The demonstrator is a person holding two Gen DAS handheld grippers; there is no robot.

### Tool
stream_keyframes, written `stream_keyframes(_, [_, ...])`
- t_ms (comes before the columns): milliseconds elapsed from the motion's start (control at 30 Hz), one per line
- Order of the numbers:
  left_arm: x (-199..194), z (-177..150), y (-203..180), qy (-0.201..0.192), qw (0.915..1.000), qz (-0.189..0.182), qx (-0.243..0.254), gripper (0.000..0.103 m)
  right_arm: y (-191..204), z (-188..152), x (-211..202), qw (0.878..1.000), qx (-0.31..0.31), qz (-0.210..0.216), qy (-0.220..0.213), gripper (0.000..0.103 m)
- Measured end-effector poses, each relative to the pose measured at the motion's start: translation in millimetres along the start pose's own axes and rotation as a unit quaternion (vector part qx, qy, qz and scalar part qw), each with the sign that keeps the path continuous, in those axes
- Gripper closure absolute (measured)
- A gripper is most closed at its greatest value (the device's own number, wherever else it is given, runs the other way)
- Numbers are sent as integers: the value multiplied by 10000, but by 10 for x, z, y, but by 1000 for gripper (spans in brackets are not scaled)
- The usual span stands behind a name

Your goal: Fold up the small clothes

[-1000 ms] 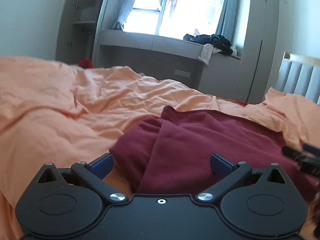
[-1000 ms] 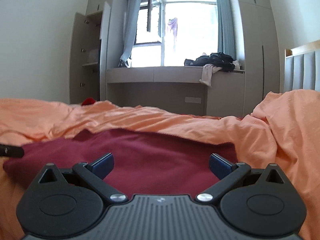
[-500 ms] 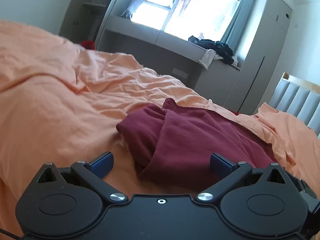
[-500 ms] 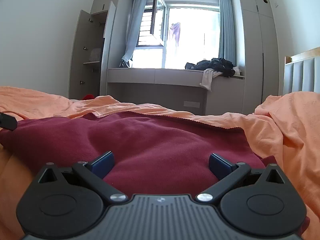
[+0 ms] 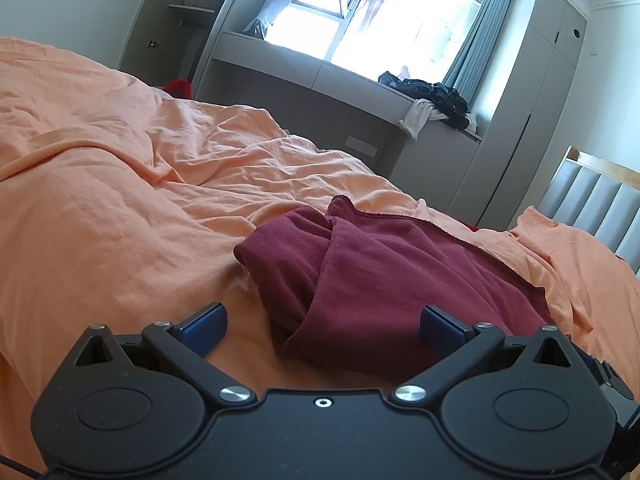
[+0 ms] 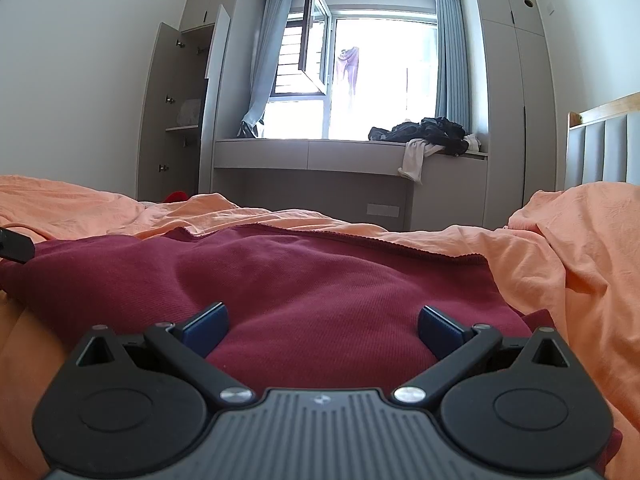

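Observation:
A dark red garment (image 5: 376,280) lies on the orange bed cover (image 5: 120,208), with its left part folded over into a thick roll. It fills the middle of the right wrist view (image 6: 304,292). My left gripper (image 5: 323,326) is open and empty, just in front of the garment's near left corner. My right gripper (image 6: 323,326) is open and empty, low over the garment's near edge. A bit of the left gripper shows at the left edge of the right wrist view (image 6: 14,244).
The rumpled orange cover rises at the left and right (image 6: 580,248). A grey headboard (image 5: 592,204) stands at the right. Beyond the bed are a window bench with a pile of dark clothes (image 6: 424,132) and an open wardrobe (image 6: 180,120).
My left gripper has risen and pulled back from the garment, tilting down, so more of the fold shows. My right gripper has sunk lower and closer over the garment. Both stay open.

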State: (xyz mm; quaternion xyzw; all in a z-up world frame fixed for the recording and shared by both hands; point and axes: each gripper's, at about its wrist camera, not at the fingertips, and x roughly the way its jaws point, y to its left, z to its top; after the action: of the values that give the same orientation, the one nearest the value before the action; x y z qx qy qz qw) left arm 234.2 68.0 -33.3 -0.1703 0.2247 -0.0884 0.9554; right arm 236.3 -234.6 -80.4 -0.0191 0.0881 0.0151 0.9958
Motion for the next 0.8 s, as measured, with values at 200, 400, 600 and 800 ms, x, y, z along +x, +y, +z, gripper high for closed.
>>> stream_keyframes(200, [-2, -1, -1, -3, 10000, 3, 9, 0, -5, -4, -7, 10000, -8, -17, -12, 0])
stream_keyframes(400, [-6, -12, -14, -16, 10000, 24, 50, 0, -3, -7, -10, 10000, -9, -28, -20, 0])
stream_keyframes(600, [-7, -16, -20, -27, 9999, 46, 86, 0, -5, -9, -9, 10000, -12, -36, -26, 0])
stream_keyframes(800, [-5, -18, -21, -25, 10000, 41, 82, 0, -4, -12, -8, 10000, -12, -42, -32, 0])
